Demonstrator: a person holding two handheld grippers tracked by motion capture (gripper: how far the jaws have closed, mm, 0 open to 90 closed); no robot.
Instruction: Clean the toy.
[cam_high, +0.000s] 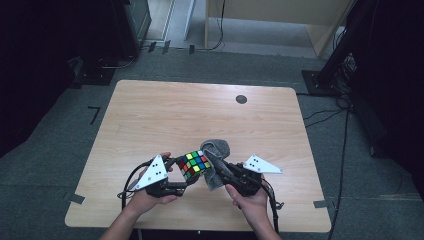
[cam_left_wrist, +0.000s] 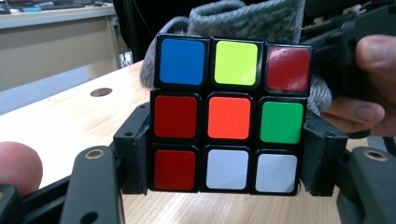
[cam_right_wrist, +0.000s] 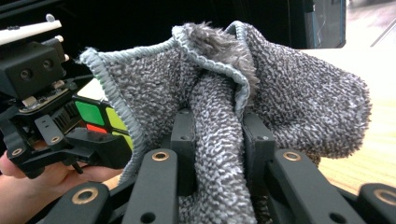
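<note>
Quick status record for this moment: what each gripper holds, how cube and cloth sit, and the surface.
left gripper: shut on the puzzle cube, jaws on its two sides
right gripper: shut on a fold of the grey cloth
cube and cloth: cloth against the cube's far side
cube face toward left gripper's camera: orange centre
surface: wooden table
</note>
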